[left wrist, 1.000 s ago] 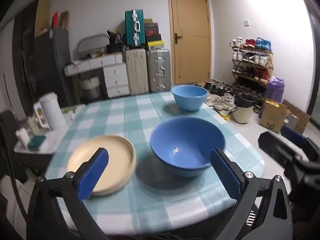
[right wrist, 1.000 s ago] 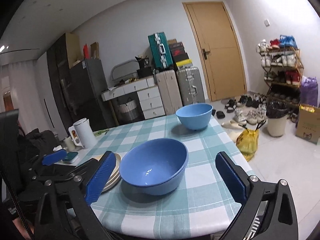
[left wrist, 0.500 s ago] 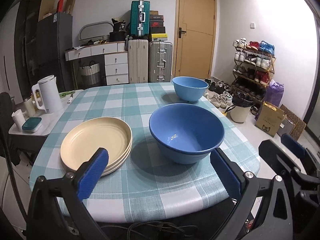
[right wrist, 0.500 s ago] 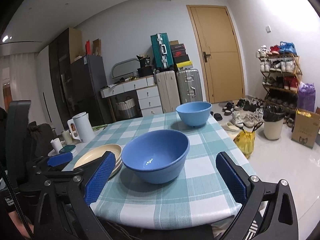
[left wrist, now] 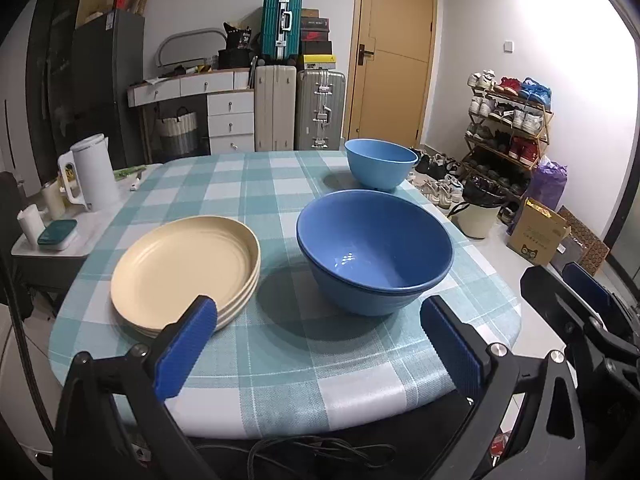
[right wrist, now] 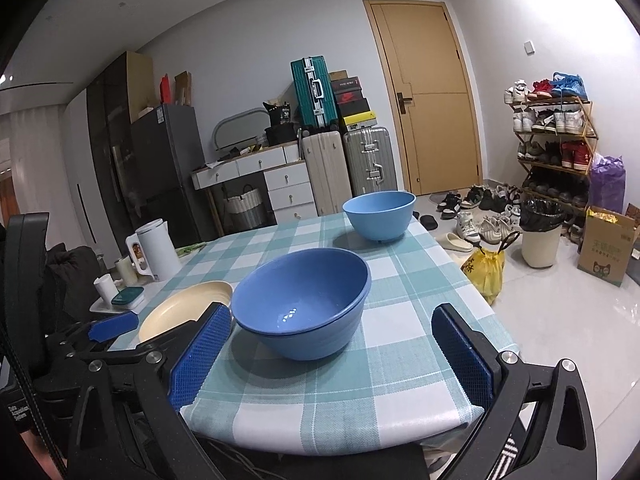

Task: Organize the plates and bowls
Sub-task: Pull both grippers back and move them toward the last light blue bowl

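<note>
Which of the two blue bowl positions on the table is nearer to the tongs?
The darker blue bowl beside the cream plates; the lighter bowl stands at the far edge.

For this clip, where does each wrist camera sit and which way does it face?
Left wrist: on the open left hand-held gripper, facing plates and near bowl; right hand-held gripper at its right edge.
Right wrist: on the open right hand-held gripper, set further right, same direction; left hand-held gripper at its left edge.
Shared: checked table, far bowl.
</note>
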Action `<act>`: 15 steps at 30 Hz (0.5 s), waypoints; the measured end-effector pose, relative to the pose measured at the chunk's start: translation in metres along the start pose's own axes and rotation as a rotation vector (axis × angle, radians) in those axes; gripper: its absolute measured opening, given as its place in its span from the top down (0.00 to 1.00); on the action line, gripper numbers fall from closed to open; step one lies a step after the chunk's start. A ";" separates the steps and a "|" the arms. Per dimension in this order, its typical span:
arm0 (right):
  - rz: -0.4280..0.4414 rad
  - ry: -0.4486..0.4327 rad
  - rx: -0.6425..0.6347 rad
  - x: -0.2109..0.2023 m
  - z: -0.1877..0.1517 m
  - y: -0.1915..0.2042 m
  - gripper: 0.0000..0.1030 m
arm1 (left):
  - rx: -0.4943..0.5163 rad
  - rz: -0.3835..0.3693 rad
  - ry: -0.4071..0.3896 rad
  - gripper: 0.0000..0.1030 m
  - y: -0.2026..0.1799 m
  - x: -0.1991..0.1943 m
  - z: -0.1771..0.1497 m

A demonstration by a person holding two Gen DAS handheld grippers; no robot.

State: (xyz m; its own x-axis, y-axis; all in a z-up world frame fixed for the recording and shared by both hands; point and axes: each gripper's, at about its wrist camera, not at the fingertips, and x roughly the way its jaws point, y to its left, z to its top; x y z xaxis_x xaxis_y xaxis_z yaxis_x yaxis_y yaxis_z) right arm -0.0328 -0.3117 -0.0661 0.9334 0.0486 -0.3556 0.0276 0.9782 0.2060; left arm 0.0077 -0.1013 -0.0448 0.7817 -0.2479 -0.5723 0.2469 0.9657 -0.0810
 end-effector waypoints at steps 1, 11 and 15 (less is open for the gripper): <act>0.000 0.001 -0.002 0.001 0.001 0.000 0.01 | 0.001 0.001 0.005 0.00 0.000 0.001 0.000; -0.031 -0.008 -0.024 0.028 0.033 -0.015 0.01 | -0.012 0.037 0.022 0.00 0.018 0.028 0.029; -0.028 0.003 0.001 0.051 0.053 -0.028 0.01 | -0.025 0.056 0.048 0.00 0.029 0.045 0.048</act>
State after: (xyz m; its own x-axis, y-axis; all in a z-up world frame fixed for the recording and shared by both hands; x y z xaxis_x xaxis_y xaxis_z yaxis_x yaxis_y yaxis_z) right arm 0.0331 -0.3477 -0.0418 0.9312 0.0221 -0.3638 0.0539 0.9789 0.1972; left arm 0.0778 -0.0887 -0.0338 0.7650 -0.1902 -0.6153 0.1892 0.9796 -0.0676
